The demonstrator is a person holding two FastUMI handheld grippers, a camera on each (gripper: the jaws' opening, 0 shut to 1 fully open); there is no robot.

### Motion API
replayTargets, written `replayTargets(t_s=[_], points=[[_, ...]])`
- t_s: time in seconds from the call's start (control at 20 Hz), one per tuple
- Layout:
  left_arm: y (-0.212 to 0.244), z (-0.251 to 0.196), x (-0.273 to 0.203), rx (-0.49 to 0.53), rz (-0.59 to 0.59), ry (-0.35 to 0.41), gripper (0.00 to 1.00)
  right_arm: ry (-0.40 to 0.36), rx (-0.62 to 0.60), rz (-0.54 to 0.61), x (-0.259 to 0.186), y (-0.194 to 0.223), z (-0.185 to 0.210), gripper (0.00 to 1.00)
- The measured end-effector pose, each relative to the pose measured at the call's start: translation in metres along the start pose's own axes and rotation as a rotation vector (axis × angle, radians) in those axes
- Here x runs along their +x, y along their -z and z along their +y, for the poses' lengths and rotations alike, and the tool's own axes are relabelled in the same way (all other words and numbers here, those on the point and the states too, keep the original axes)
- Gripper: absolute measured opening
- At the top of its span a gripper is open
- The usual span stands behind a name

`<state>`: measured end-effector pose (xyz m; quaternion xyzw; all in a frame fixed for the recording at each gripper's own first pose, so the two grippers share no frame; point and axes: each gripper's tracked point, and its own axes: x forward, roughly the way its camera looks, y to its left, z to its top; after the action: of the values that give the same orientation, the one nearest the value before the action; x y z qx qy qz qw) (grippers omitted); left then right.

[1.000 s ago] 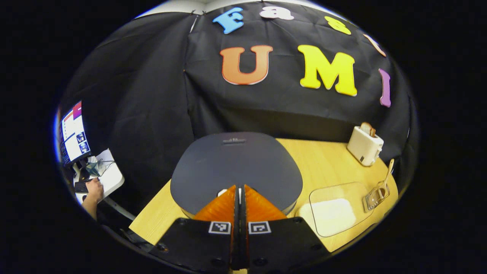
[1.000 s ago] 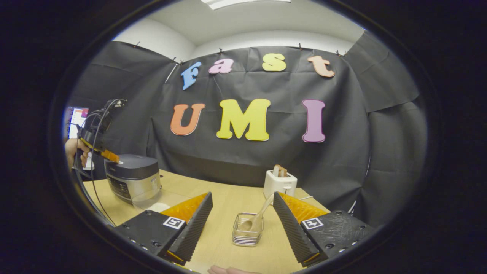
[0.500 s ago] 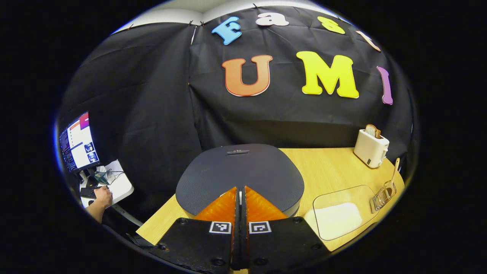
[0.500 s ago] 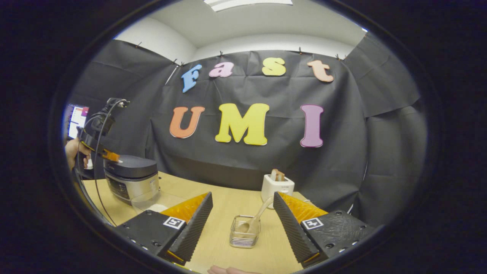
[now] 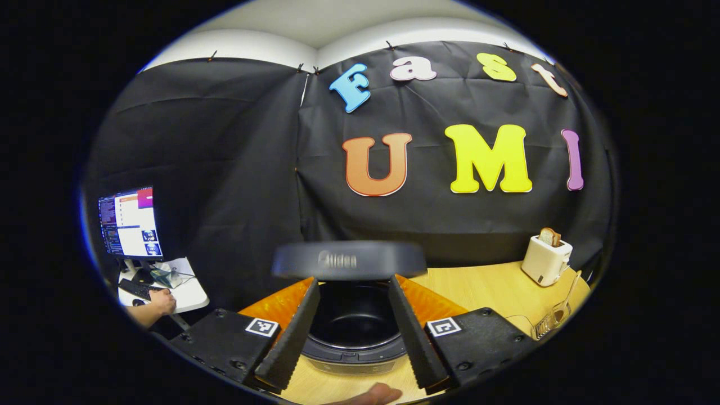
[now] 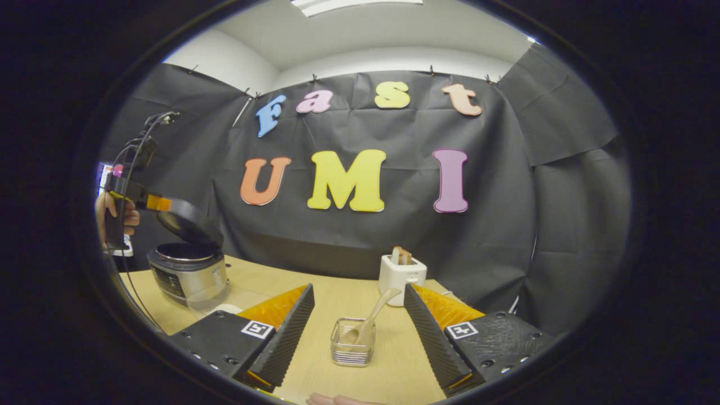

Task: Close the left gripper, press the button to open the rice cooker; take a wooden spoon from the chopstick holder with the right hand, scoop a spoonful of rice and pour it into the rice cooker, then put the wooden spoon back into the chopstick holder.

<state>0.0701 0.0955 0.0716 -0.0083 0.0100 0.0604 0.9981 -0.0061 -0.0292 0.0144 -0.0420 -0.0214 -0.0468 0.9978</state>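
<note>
Right gripper (image 6: pixel 357 323) wide open, holding nothing, lined up on wooden spoon (image 6: pixel 368 320) leaning in chopstick holder (image 6: pixel 351 349), ready for grabbing. Left gripper (image 5: pixel 351 332) open too, empty, above rice cooker (image 5: pixel 351 337). Lid (image 5: pixel 349 260) popped up, pot ready for rice.

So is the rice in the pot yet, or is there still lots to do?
Not yet. Done: the rice cooker has its lid up, and its pot looks empty. In hand: nothing; the right gripper is open, facing the wooden spoon standing in its holder. Left: grab the spoon, scoop rice, pour it in, put the spoon back.
</note>
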Motion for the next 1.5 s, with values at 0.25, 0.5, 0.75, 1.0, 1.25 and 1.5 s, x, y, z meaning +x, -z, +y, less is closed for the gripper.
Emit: replayTargets(t_s=[0.25, 0.5, 0.75, 1.0, 1.25, 1.5], points=[[0.007, -0.009, -0.020, 0.053, -0.018, 0.005, 0.99, -0.008, 0.024, 0.026, 0.006, 0.009, 0.001, 0.95], [0.024, -0.034, -0.044, 0.022, -0.023, 0.066, 0.99, 0.006, 0.048, 0.068, 0.021, 0.019, -0.010, 0.96], [0.035, -0.037, -0.067, 0.011, -0.048, 0.057, 0.99, 0.028, 0.048, 0.111, 0.044, 0.027, -0.023, 0.96], [0.047, -0.027, -0.089, -0.032, -0.039, 0.047, 0.99, -0.026, 0.095, 0.201, 0.089, 0.049, -0.021, 0.95], [0.041, -0.020, -0.095, -0.062, -0.059, 0.084, 0.99, -0.015, 0.139, 0.352, 0.139, 0.083, -0.026, 0.95], [0.044, 0.000, -0.090, -0.082, -0.048, 0.064, 0.99, 0.039, 0.199, 0.482, 0.181, 0.117, -0.041, 0.95]])
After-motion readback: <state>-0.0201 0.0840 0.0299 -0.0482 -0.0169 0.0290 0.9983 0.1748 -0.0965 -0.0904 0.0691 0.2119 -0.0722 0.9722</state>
